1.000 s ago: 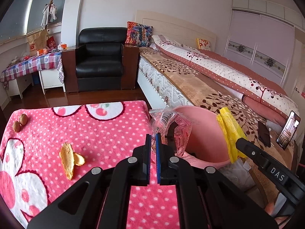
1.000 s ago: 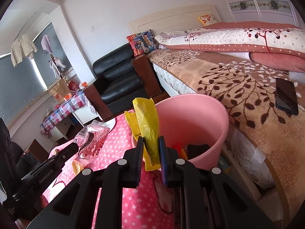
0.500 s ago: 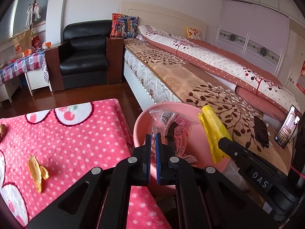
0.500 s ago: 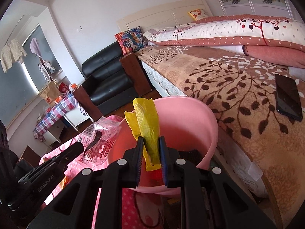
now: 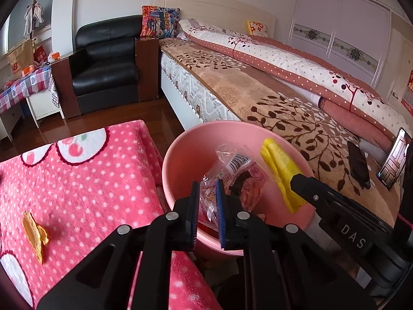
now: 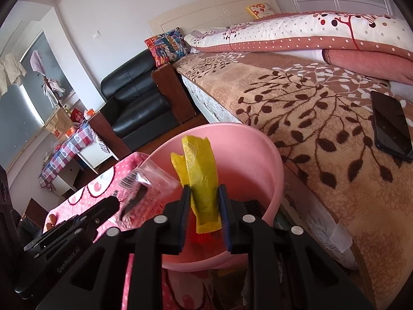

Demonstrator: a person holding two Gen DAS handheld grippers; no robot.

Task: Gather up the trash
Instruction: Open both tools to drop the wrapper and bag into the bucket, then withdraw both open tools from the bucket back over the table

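Plainly, the right gripper [image 5: 291,180] reads "DAS", the left gripper [image 6: 117,201] "GenRobot.AI".

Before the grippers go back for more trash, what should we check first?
1. Pink bin under both wrappers: ok.
2. Left gripper jaws have just been opening, clear wrapper between them: ok.
3. Right gripper jaws have just been opening, yellow wrapper between them: ok.
4. Wrappers fallen free: cannot tell.
5. Orange peel on the pink blanket uncollected: not ok.
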